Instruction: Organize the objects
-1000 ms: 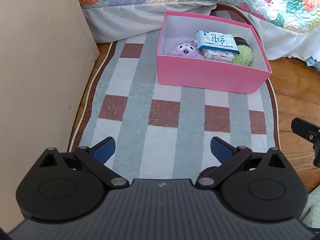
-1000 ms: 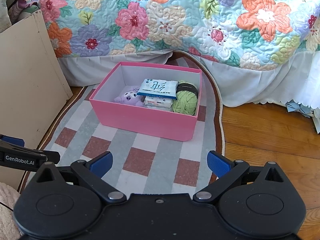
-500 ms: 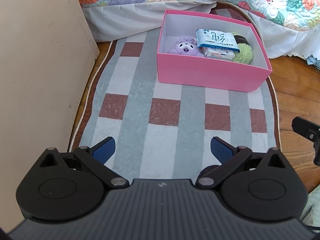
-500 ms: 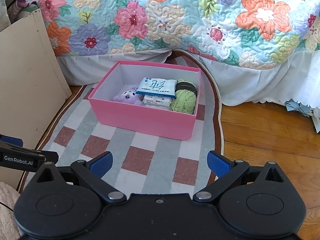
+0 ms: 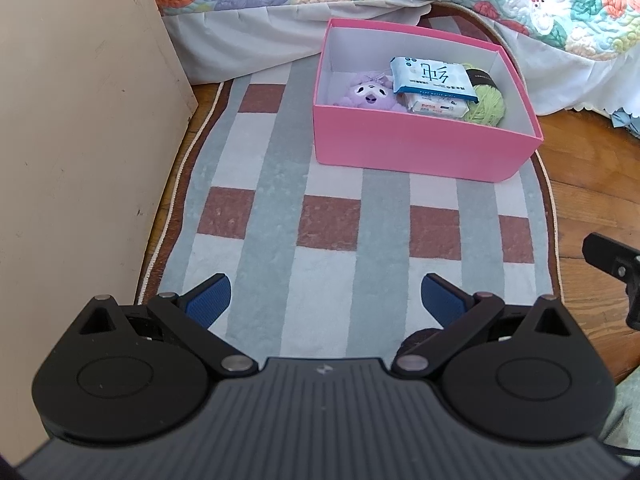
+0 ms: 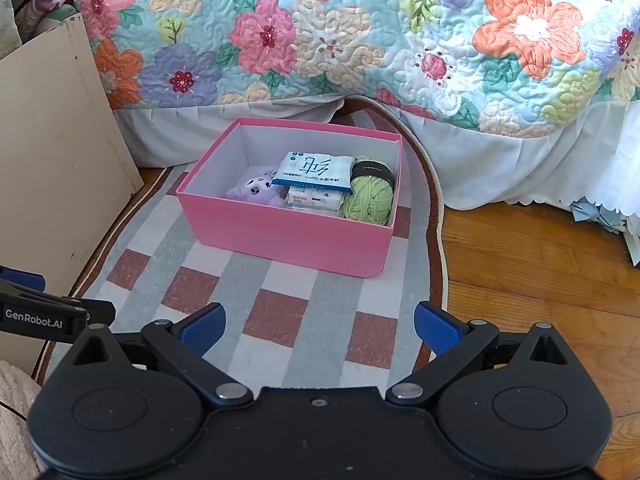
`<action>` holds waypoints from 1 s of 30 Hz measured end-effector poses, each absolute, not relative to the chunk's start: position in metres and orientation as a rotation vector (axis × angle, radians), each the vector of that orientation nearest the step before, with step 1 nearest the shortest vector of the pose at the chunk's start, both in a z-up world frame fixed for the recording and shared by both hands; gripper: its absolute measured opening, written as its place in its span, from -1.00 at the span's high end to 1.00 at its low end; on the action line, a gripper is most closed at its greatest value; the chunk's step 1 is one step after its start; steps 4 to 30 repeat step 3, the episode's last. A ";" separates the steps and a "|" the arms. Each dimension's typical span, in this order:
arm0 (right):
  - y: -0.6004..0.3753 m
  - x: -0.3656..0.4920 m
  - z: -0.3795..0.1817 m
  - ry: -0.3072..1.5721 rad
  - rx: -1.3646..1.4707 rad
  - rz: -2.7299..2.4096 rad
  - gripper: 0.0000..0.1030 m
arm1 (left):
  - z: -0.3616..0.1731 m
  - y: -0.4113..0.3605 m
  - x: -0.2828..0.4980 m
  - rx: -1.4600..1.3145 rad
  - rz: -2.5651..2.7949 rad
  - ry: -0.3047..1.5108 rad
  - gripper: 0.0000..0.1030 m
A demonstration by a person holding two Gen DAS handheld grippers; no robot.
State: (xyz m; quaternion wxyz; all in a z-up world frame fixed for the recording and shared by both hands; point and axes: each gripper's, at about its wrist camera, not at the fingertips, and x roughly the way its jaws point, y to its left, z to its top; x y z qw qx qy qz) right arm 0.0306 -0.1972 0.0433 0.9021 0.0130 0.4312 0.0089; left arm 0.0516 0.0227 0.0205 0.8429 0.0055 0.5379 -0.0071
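Note:
A pink box (image 5: 416, 148) (image 6: 288, 236) stands on a striped rug. Inside it lie a purple plush toy (image 5: 366, 94) (image 6: 256, 190), a blue-and-white tissue pack (image 5: 432, 76) (image 6: 314, 170) resting on a smaller white pack (image 5: 438, 105) (image 6: 316, 199), and a green yarn ball (image 5: 486, 100) (image 6: 368, 200). My left gripper (image 5: 326, 300) hovers open over the rug, well short of the box, with nothing between its blue pads. My right gripper (image 6: 318, 326) is open too, empty, set back from the box's near wall.
The grey, white and brown rug (image 5: 328, 240) (image 6: 280, 320) lies on a wooden floor (image 6: 540, 280). A beige cabinet panel (image 5: 72, 120) (image 6: 52, 184) stands at the left. A bed with a floral quilt (image 6: 360, 32) and white skirt rises behind the box.
Both grippers have drawn back slightly from the box, which sits a little farther off in both views. Both stay open and empty.

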 end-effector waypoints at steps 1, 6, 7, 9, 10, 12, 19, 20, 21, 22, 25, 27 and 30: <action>-0.197 0.030 0.043 0.892 0.027 0.018 -0.98 | 0.020 0.023 0.052 0.011 -0.014 1.139 -1.00; -0.197 0.030 0.043 0.893 0.025 0.019 -0.98 | 0.019 0.024 0.053 0.009 -0.011 1.144 -1.00; -0.197 0.030 0.043 0.893 0.025 0.019 -0.98 | 0.019 0.024 0.053 0.009 -0.011 1.144 -1.00; -0.197 0.030 0.043 0.893 0.025 0.019 -0.98 | 0.019 0.024 0.053 0.009 -0.011 1.144 -1.00; -0.197 0.030 0.043 0.893 0.025 0.019 -0.98 | 0.019 0.024 0.053 0.009 -0.011 1.144 -1.00; -0.197 0.030 0.043 0.893 0.025 0.019 -0.98 | 0.019 0.024 0.053 0.009 -0.011 1.144 -1.00; -0.197 0.030 0.043 0.893 0.025 0.019 -0.98 | 0.019 0.024 0.053 0.009 -0.011 1.144 -1.00; -0.197 0.030 0.043 0.893 0.025 0.019 -0.98 | 0.019 0.024 0.053 0.009 -0.011 1.144 -1.00; -0.197 0.030 0.043 0.893 0.025 0.019 -0.98 | 0.019 0.024 0.053 0.009 -0.011 1.144 -1.00; -0.197 0.030 0.043 0.893 0.025 0.019 -0.98 | 0.019 0.024 0.053 0.009 -0.011 1.144 -1.00; -0.197 0.030 0.043 0.893 0.025 0.019 -0.98 | 0.019 0.024 0.053 0.009 -0.011 1.144 -1.00; -0.197 0.030 0.043 0.893 0.025 0.019 -0.98 | 0.019 0.024 0.053 0.009 -0.011 1.144 -1.00; -0.197 0.030 0.043 0.893 0.025 0.019 -0.98 | 0.019 0.024 0.053 0.009 -0.011 1.144 -1.00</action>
